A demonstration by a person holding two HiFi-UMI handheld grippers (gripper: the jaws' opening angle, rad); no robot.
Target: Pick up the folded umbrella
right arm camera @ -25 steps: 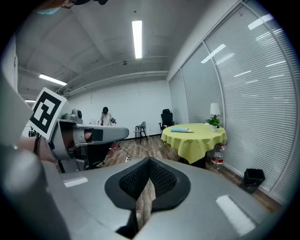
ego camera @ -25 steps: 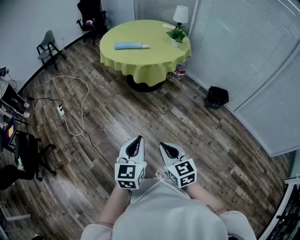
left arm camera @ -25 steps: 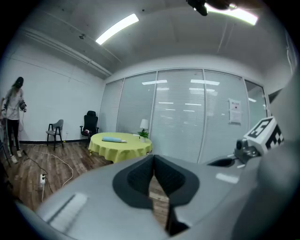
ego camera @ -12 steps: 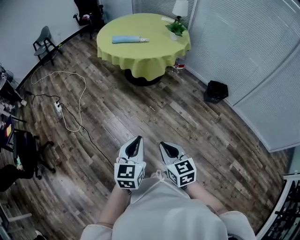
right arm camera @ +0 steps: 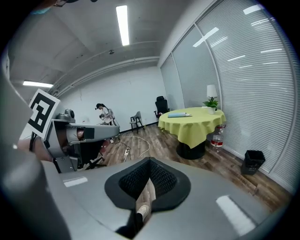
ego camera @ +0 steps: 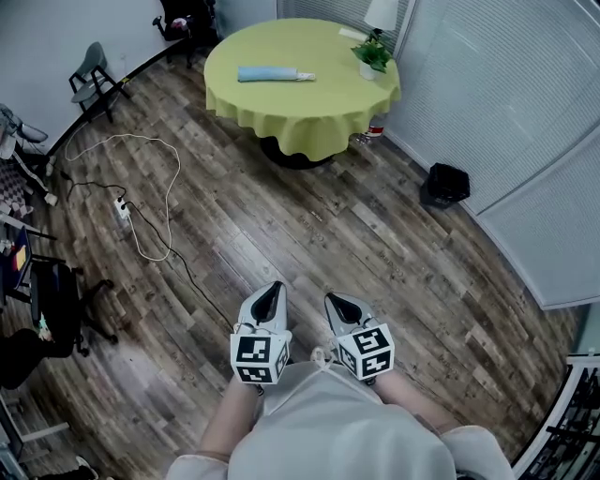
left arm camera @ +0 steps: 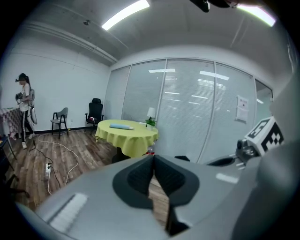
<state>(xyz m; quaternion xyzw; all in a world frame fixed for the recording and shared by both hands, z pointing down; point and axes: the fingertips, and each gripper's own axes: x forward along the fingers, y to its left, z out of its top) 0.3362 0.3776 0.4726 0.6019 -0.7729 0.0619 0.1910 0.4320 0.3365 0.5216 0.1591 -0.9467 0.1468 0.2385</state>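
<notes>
The folded umbrella is light blue and lies on the round table with a yellow-green cloth, far across the room. It also shows small in the left gripper view as the umbrella and in the right gripper view as the umbrella. My left gripper and right gripper hang side by side close to my body, over the wooden floor, far from the table. Both point toward the table. The left gripper is shut and empty. The right gripper has its pads together with nothing held.
A potted plant and a lamp stand on the table's far side. A bottle sits under it. A black bin stands by the glass wall. A cable and power strip lie at the left, with chairs and a person beyond.
Both grippers have sunk a little lower in the head view and stayed shut. The table and umbrella have drifted slightly right in the view.
</notes>
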